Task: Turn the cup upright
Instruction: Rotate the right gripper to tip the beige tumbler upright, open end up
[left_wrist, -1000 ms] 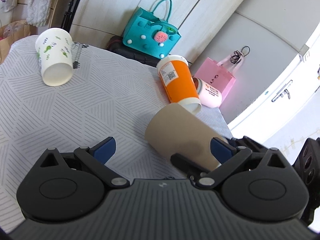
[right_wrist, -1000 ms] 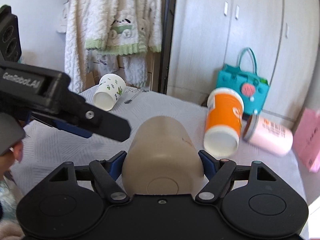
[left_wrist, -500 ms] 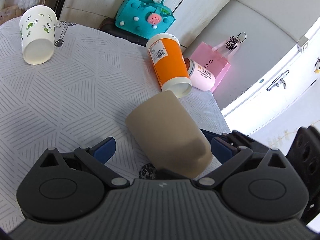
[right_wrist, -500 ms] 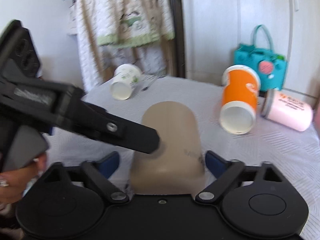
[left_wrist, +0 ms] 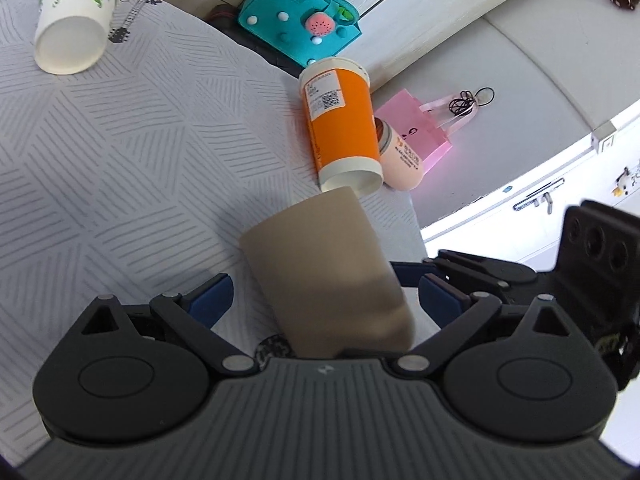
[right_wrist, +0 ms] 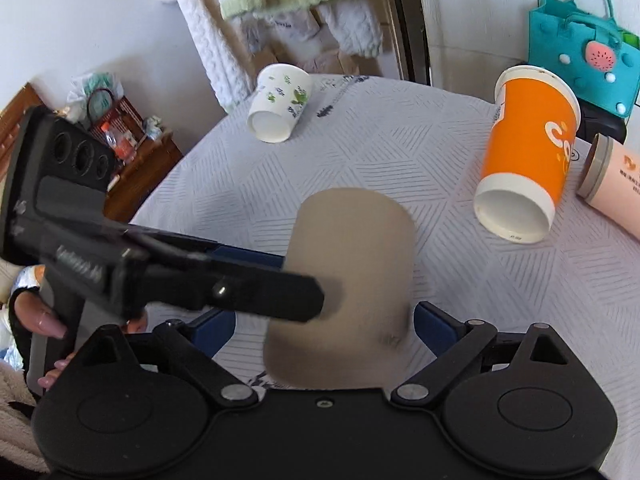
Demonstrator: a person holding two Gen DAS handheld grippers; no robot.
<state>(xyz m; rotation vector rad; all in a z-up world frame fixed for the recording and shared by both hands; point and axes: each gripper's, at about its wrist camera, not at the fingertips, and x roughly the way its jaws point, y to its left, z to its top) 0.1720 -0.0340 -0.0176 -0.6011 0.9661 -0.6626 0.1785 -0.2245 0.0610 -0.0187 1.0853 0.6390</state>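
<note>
A plain tan cup (left_wrist: pixel 324 268) lies tilted, its closed base toward both cameras; it also shows in the right wrist view (right_wrist: pixel 348 284). My left gripper (left_wrist: pixel 324 300) is open with the cup between its blue pads, which stand clear of the cup's sides. My right gripper (right_wrist: pixel 326 330) is open around the cup's base end too. In the right wrist view the left gripper's finger (right_wrist: pixel 240 292) crosses in front of the cup and touches its side. Whether the cup rests on the cloth is hidden.
An orange cup (left_wrist: pixel 344 128) and a pink tumbler (left_wrist: pixel 400 156) lie on their sides near the table's right edge. A white leaf-print cup (left_wrist: pixel 76 12) lies at the far left. A teal bag (left_wrist: pixel 300 12) and a pink bag (left_wrist: pixel 416 124) sit beyond the grey patterned tablecloth (left_wrist: pixel 120 140).
The right gripper has opened off the tan cup. The left gripper has moved in, so the cup sits between its fingers, and both views have tipped downward toward the table.
</note>
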